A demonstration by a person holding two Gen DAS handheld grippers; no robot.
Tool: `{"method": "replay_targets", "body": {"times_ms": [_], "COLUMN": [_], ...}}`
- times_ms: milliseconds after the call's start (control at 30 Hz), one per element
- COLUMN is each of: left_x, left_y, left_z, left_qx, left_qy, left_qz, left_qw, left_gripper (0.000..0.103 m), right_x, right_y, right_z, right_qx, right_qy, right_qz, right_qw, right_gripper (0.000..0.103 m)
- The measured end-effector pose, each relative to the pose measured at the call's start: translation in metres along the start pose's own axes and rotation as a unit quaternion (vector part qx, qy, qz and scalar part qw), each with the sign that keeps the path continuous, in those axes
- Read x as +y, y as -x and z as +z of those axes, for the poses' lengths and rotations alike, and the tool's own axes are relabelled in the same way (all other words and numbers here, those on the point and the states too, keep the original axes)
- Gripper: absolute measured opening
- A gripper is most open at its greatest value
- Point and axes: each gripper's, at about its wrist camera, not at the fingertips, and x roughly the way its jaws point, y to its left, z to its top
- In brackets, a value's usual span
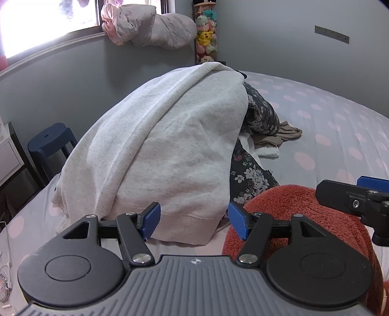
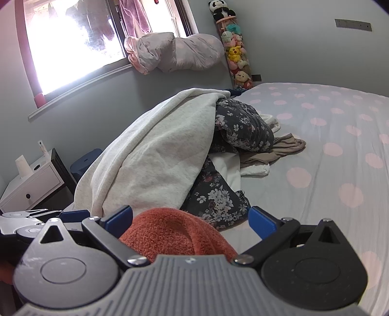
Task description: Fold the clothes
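Seen only from the left wrist: a dark blue stool by the wall at far left, whole and round-topped, plus cables at the lower left edge. Seen only from the right wrist: a white nightstand at left, a tissue roll standing on it, and a panda toy topping the clear tube of plush toys in the corner.

Left gripper: blue fingers standing apart, nothing pinched between them, the hem of the cream sweatshirt lying just beyond the gap. Right gripper: fingers spread wide, a rust-red fleece garment bunched between them; whether the pads press on it, cannot tell.

Cream sweatshirt draped over the heap on the bed, long axis running from the ribbed hem nearest the cameras up and away toward the corner of the room. Just right of it, dark floral fabric, partly covered by the sweatshirt. Further right, a beige garment and a white piece, crumpled flat on the sheet.

Bed in grey sheeting with pale pink dots, bare across its right half. Grey walls, a bright window at upper left, a rolled pink-grey duvet on its sill.
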Motion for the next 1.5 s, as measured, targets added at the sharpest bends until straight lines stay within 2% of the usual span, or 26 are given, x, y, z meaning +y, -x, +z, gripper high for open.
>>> {"method": "replay_targets", "body": {"times_ms": [467, 733, 800, 933, 1033, 1133, 1333, 1433, 1500], "left_x": [-0.001, 0.021, 0.029, 0.042, 0.052, 0.066, 0.108, 0.129, 0.140], "left_y": [-0.005, -0.016, -0.020, -0.031, -0.042, -0.053, -0.073, -0.076, -0.079], "left_z": [-0.003, 0.008, 0.015, 0.032, 0.045, 0.059, 0.083, 0.090, 0.096], "left_qx": [0.013, 0.023, 0.021, 0.014, 0.015, 0.023, 0.027, -0.001, -0.006], "left_qy": [-0.006, 0.030, 0.038, 0.033, 0.019, 0.025, 0.086, 0.127, 0.133], "left_qz": [-0.003, -0.018, -0.024, -0.012, -0.017, -0.014, -0.002, -0.005, 0.002], "left_qw": [0.9999, 0.9991, 0.9988, 0.9993, 0.9996, 0.9993, 0.9960, 0.9920, 0.9911], "left_gripper": [0.060, 0.060, 0.060, 0.060, 0.059, 0.059, 0.059, 0.059, 0.059], "right_x": [-0.001, 0.001, 0.001, 0.002, 0.010, 0.020, 0.039, 0.050, 0.057], "right_y": [-0.002, -0.010, -0.018, -0.041, -0.064, -0.087, -0.132, -0.152, -0.165], "right_z": [-0.002, 0.011, 0.020, 0.041, 0.061, 0.079, 0.110, 0.120, 0.126], "right_qx": [0.004, -0.010, -0.004, 0.007, 0.016, 0.019, 0.031, 0.039, 0.044], "right_qy": [-0.005, 0.013, 0.023, 0.029, 0.043, 0.053, 0.066, 0.077, 0.085], "right_qz": [-0.002, 0.000, 0.009, 0.041, 0.058, 0.071, 0.093, 0.104, 0.107], "right_qw": [1.000, 1.000, 1.000, 0.999, 0.997, 0.996, 0.993, 0.991, 0.990], "right_gripper": [0.102, 0.102, 0.102, 0.101, 0.080, 0.080, 0.080, 0.080, 0.081]}}
